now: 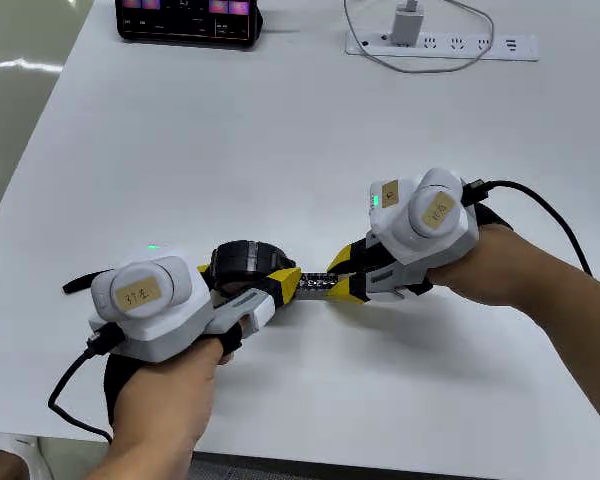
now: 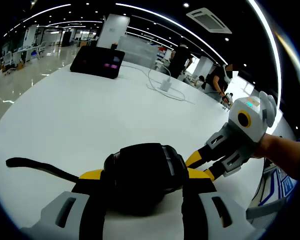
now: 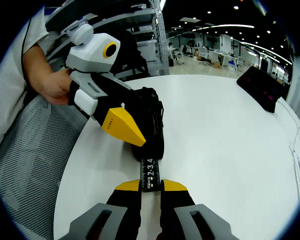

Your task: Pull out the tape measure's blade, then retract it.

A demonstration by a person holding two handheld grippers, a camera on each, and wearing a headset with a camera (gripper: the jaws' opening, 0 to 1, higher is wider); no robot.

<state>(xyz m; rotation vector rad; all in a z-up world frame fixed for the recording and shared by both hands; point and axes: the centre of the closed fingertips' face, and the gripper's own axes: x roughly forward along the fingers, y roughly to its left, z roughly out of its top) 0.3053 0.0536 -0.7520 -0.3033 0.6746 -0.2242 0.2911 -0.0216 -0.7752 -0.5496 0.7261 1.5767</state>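
Two grippers are meeting low on the white table, toward 6 o'clock in the head view. Your left gripper is clamping the black tape measure across its body, with a jaw pressing on each flank and the case sitting on the tabletop. At 3 o'clock from the case, your right gripper is pinching the tip of the blade, its yellow tips drawn together on the strip. A short run of blade, with a few numerals showing, is bridging the gap between the two grippers.

The case is likely behaving as a rigid, fairly dense lump, so the grip across its body is probably serving well. Its smooth shell may be trying to twist once the spring is loading. The blade is probably acting thin, springy and slick: likely wanting to slide from the pads, and to kink if bent sideways. The very end of it is looking like the safest hold, with the pull going straight toward 3 o'clock, level with the case mouth.
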